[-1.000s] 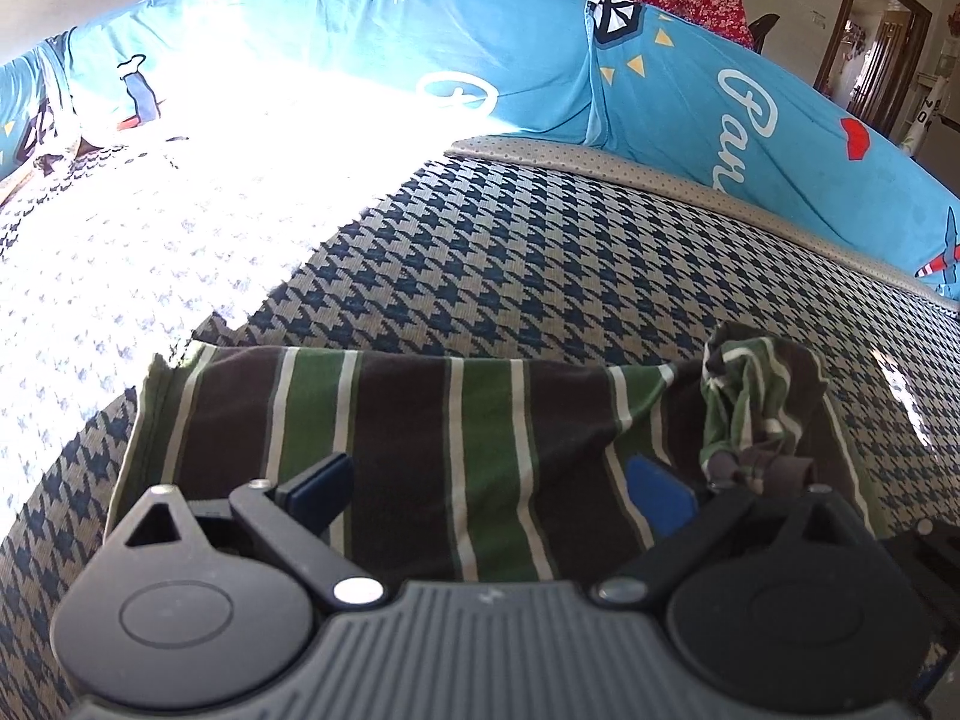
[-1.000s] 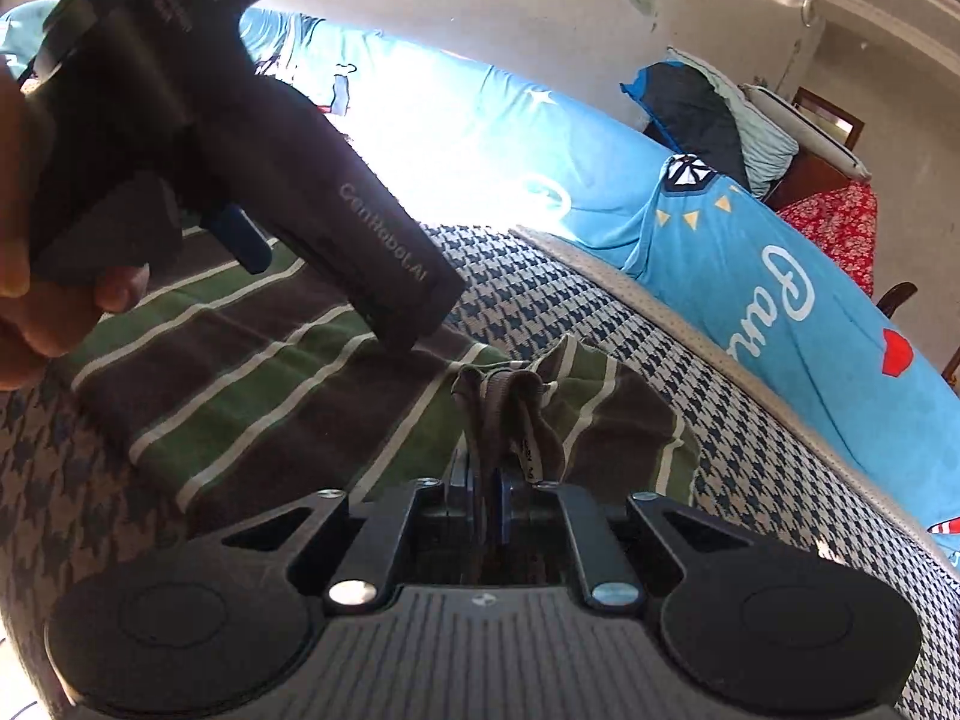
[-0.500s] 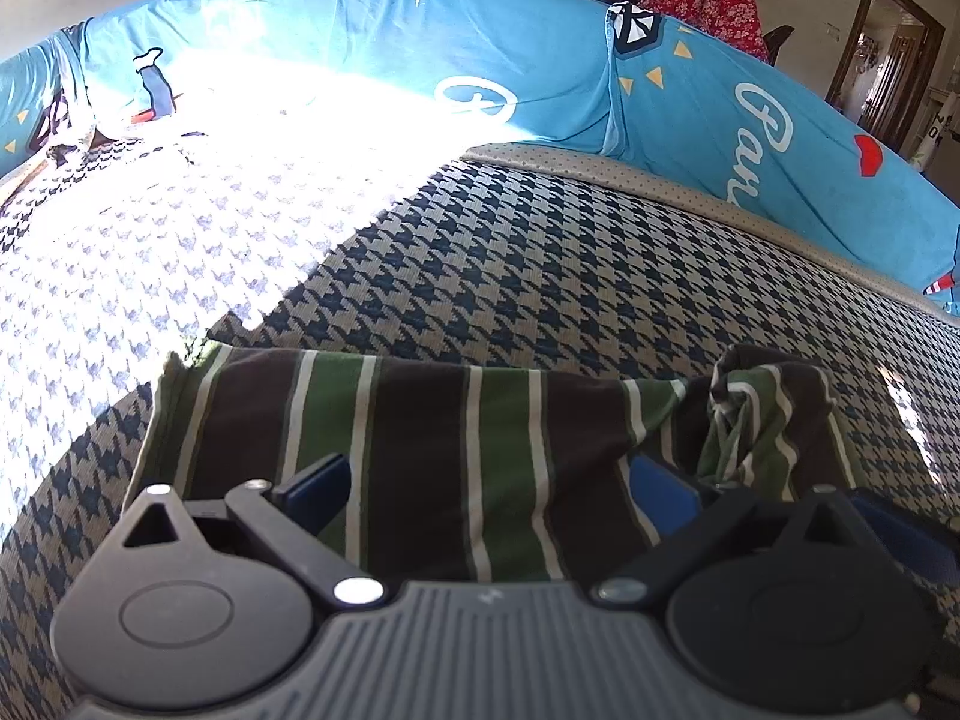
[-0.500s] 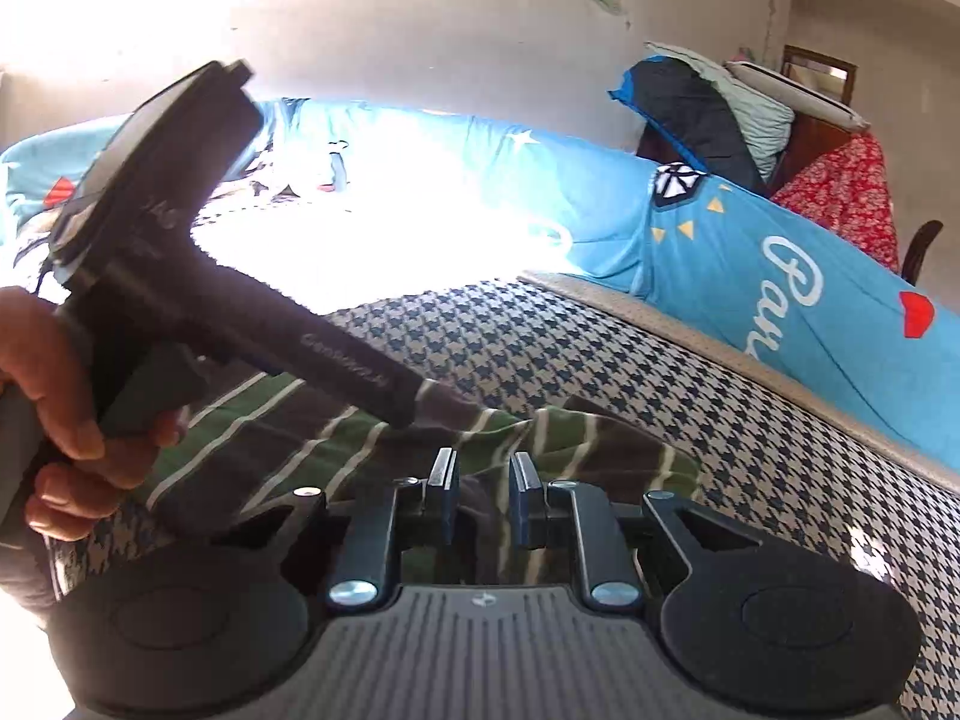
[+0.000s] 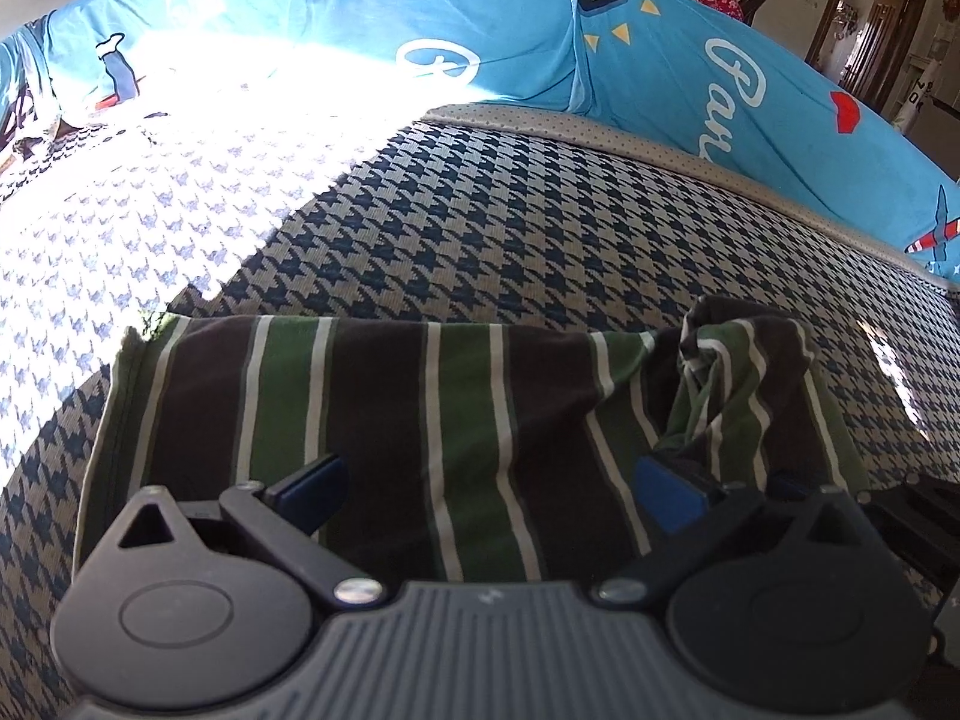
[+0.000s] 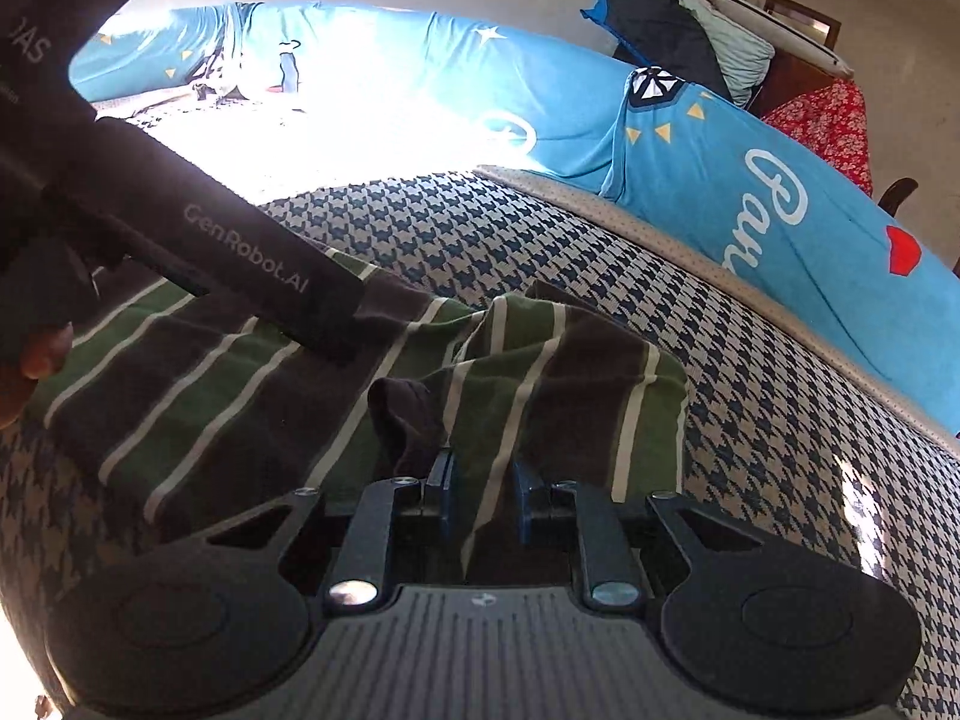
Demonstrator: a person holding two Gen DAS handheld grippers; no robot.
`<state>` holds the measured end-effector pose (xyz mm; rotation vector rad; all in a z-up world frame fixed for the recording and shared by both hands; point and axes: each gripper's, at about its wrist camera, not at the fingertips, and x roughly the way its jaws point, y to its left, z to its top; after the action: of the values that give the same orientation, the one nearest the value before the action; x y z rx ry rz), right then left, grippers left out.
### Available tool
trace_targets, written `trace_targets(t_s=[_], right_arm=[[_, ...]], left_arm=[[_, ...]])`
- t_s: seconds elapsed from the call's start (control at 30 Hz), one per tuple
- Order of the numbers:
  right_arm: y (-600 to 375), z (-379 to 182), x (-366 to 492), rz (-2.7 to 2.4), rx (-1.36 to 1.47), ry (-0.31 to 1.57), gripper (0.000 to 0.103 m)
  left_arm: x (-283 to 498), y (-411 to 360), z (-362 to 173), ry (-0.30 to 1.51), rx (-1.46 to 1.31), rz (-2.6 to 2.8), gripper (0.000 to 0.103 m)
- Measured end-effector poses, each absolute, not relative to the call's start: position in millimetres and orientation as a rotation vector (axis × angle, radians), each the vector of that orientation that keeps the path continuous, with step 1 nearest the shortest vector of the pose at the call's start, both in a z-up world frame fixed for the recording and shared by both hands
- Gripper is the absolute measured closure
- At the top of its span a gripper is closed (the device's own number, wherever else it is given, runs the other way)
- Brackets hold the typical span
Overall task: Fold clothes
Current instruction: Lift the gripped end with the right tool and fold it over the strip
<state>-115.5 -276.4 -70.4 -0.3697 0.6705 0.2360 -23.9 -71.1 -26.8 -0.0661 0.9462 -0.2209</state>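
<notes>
Left tongs [image 5: 489, 489] at bottom of the left wrist frame, blue pads spread wide, nothing between them, hovering over the near edge of the striped shirt [image 5: 420, 420]. Right tongs [image 6: 480, 483] at bottom centre of the right wrist frame, pads parted a little, not clamped; a fold of the shirt lies in the gap, contact with the pads unclear. Shirt, brown and green with white stripes, lies mostly flat on the houndstooth bed cover [image 5: 510, 228], its right end bunched and rumpled. In the right wrist view the left gripper's black body crosses the upper left of the frame above the shirt, a hand [image 6: 30, 360] at the left edge on it. Further back, a blue printed sheet [image 5: 660, 60] runs along the far side of the bed. Strong sun patch on the left. Pillows [image 6: 690, 36] and red floral cloth [image 6: 828, 126] at upper right.
</notes>
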Motion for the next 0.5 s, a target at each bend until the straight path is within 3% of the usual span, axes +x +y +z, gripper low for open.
trace_targets(t_s=[0.5], right_arm=[[-285,-49,-108,0.242,-0.289,0.627,0.083]], left_arm=[[-27,-74,-34,0.983,-0.024,-0.203,0.000]])
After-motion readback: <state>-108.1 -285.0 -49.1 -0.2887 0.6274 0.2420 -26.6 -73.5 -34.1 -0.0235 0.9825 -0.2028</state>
